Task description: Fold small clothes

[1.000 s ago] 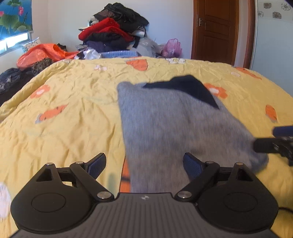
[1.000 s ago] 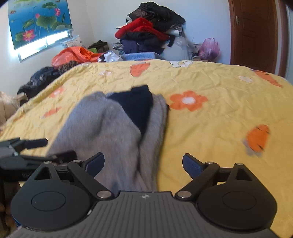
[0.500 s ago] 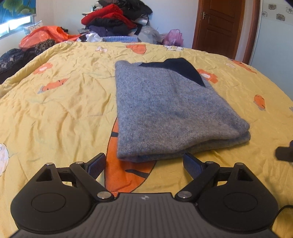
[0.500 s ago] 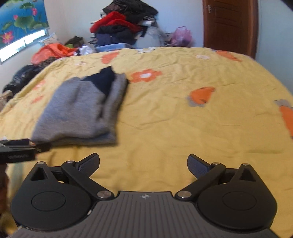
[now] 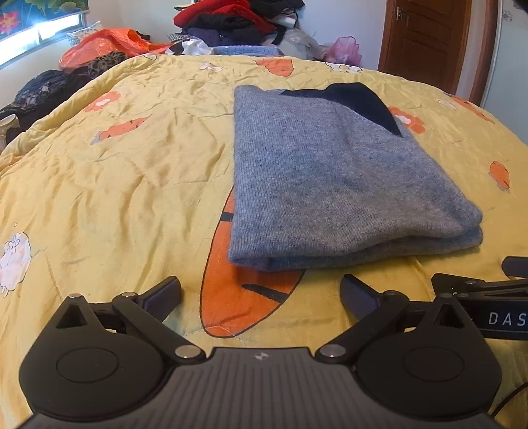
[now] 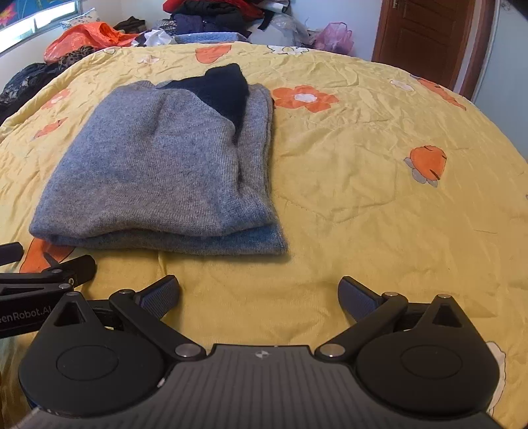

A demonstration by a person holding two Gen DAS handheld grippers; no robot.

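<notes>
A grey knit sweater [image 5: 330, 178] with a dark navy part at its far end lies folded in layers on the yellow flowered quilt [image 5: 115, 165]. My left gripper [image 5: 259, 285] hovers just short of the sweater's near folded edge; its jaws are opening and nothing is between them. In the right wrist view the same sweater [image 6: 158, 165] sits ahead and to the left. My right gripper [image 6: 259, 283] stands open over bare quilt [image 6: 363, 165], holding nothing. The left gripper's fingers [image 6: 79, 267] show at that view's left edge.
A heap of red, black and dark clothes [image 5: 231, 23] rises beyond the bed's far edge. An orange bag [image 5: 105, 43] and dark garments lie at the far left, a pink bag [image 5: 343, 49] and a brown door [image 5: 422, 39] at the far right.
The sweater was close in and blurred at both grippers; now it lies still and folded on the quilt. Both grippers have drawn back from it, and their jaws stand a little wider.
</notes>
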